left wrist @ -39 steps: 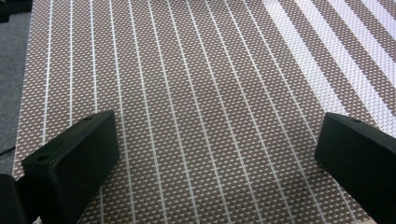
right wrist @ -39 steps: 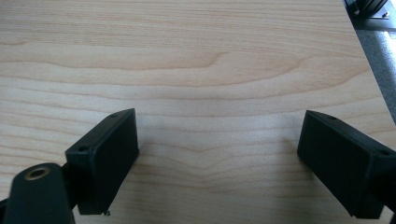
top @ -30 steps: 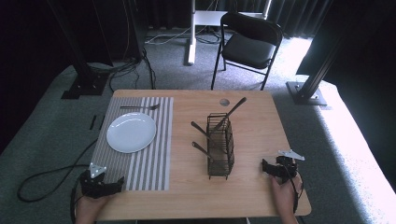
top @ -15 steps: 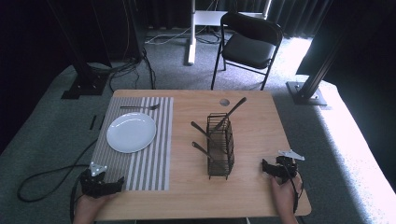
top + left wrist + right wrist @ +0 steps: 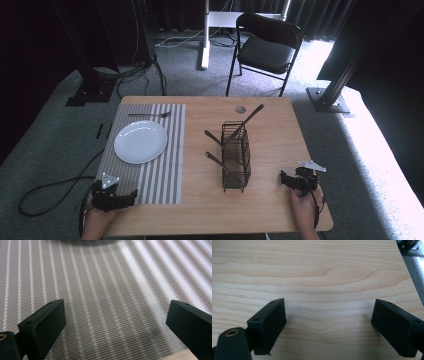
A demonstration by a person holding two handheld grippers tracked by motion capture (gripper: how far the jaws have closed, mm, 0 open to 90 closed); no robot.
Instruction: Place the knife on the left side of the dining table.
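Note:
My left gripper (image 5: 127,196) rests at the near left of the wooden table (image 5: 270,130), over the near edge of a grey striped placemat (image 5: 165,165). In the left gripper view its jaws stand wide apart over the placemat (image 5: 105,297) with nothing between them, so it is open (image 5: 115,322). My right gripper (image 5: 284,180) lies at the near right, pointing left toward a black wire caddy (image 5: 236,155). Its jaws are also wide apart over bare wood (image 5: 327,285), open (image 5: 329,325) and empty.
A white plate (image 5: 140,141) sits on the placemat with a fork (image 5: 149,115) beyond it. The wire caddy holds dark-handled utensils (image 5: 248,120) that stick out sideways and upward. A small round hole (image 5: 240,109) marks the far table. A black folding chair (image 5: 265,47) stands behind the table.

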